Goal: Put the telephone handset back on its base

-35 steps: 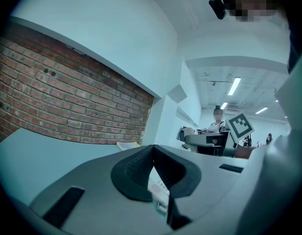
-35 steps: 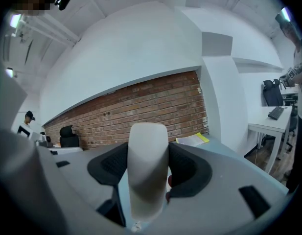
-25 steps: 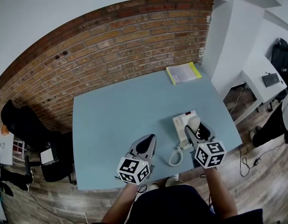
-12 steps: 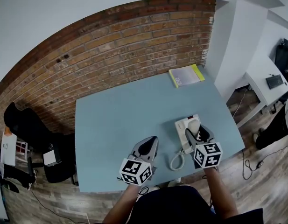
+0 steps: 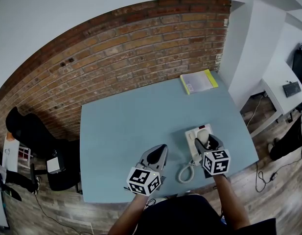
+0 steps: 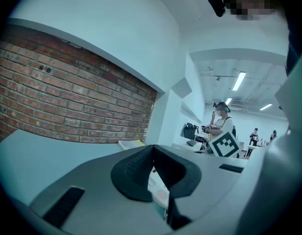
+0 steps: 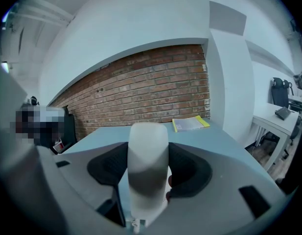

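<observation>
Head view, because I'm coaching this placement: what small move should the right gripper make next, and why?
Probably ease the right gripper straight down a little. Its jaws are shut on the cream plastic telephone handset, which is lined up over the white telephone base on the blue table. I can't tell that it rests in the cradle yet, so opening now seems early.

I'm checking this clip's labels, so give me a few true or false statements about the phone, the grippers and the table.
The right gripper is shut on the handset. True.
The left gripper grips the coiled cord. False: its jaws are together on nothing; the cord lies on the table.
A yellow-edged booklet lies at the table's far corner, near the brick wall. True.
The phone base stands on the floor. False: it stands on the table.
</observation>
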Tool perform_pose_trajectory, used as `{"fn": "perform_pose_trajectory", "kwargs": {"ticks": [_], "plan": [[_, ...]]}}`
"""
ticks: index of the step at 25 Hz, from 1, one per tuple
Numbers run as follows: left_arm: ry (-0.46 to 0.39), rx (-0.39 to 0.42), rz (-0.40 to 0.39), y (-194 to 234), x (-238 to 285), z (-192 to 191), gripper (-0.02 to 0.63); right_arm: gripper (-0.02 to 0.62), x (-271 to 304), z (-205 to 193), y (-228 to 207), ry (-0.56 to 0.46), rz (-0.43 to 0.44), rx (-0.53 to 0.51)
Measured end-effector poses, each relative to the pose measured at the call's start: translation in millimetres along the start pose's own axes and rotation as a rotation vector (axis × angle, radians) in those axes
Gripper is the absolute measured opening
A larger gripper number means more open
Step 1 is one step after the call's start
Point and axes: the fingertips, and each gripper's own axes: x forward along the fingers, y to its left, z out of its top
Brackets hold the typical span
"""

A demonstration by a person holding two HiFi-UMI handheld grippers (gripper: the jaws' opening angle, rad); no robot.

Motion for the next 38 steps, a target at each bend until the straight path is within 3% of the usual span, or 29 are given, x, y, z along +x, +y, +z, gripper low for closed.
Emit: {"fn": "perform_pose_trajectory", "kwargs": {"ticks": [38], "plan": [[0.016, -0.026, 0.059, 16.3, 18.8, -5.8, 0.009, 0.250, 55.0, -49.4, -13.8, 0.170, 0.062, 0.010]]}}
